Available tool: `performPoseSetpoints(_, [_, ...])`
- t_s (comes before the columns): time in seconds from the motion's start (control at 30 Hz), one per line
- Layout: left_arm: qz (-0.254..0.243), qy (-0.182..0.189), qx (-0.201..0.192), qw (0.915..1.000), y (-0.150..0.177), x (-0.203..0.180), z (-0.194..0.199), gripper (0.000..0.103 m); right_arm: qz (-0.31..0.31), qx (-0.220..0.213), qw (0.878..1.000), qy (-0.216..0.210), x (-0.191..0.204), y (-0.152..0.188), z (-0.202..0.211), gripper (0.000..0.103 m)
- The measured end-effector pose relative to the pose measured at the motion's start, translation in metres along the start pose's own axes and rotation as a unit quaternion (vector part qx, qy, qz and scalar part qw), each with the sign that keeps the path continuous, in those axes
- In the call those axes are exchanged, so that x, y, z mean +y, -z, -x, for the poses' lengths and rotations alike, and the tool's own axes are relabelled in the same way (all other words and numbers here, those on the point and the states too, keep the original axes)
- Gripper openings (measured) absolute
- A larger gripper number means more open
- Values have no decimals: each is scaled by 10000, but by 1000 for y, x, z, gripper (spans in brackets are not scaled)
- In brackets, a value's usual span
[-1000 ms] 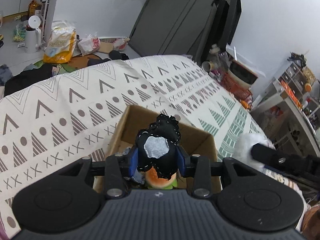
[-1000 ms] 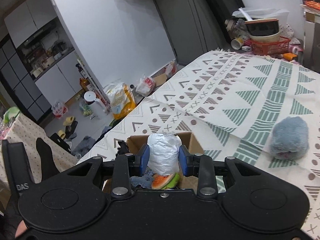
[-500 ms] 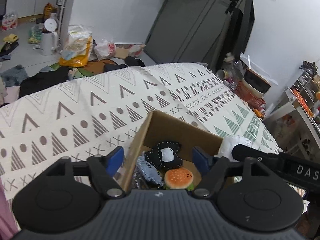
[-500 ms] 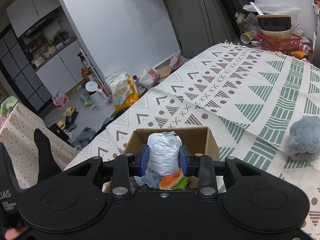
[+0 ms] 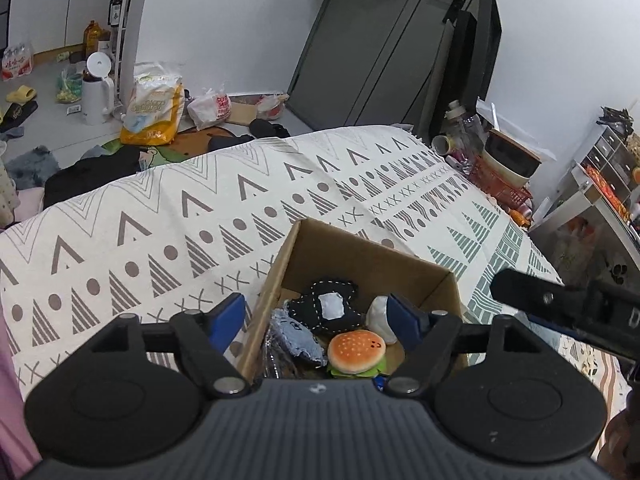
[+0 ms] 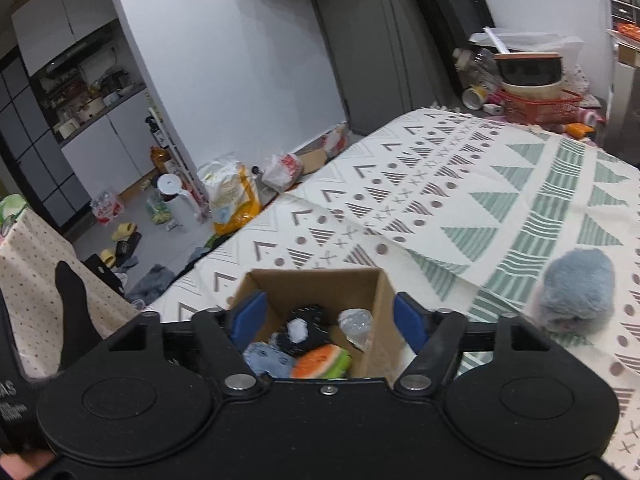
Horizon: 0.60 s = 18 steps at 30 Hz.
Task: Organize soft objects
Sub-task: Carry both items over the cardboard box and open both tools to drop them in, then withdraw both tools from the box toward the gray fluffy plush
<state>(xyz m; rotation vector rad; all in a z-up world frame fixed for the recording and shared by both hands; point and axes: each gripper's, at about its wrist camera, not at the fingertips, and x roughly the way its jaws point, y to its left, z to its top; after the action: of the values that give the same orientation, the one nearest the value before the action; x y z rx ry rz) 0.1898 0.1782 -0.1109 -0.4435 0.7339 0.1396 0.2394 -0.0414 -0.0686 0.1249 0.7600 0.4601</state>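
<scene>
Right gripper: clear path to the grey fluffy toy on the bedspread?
Probably yes. The right gripper has its jaws open and empty above the cardboard box. The grey fluffy toy lies alone on the bedspread to the right of it, with nothing between them.

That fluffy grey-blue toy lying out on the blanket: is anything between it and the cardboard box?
Nothing visible. The fluffy toy lies alone on the patterned blanket, right of the cardboard box, with bare cloth between. The right tongs are open above the box.
</scene>
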Motion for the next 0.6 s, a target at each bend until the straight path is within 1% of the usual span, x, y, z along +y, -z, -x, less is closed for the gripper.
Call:
performPoseSetpoints(0.23, [-20, -4, 28, 10000, 5, -14, 4, 76, -112, 56, 9999, 100, -22, 11, 16, 79])
performPoseSetpoints(0.37, [-214, 26, 47, 9998, 10, -32, 7, 77, -211, -12, 9997, 157, -36, 11, 29, 82])
performPoseSetpoints(0.47, [-403, -19, 49, 9992, 13, -47, 10, 77, -298, -89, 9994, 179, -48, 9, 41, 84])
performPoseSetpoints(0.6, [-480, -3, 129, 9988, 17, -64, 14, 77, -295, -189, 9991, 242, -60, 10, 55, 90])
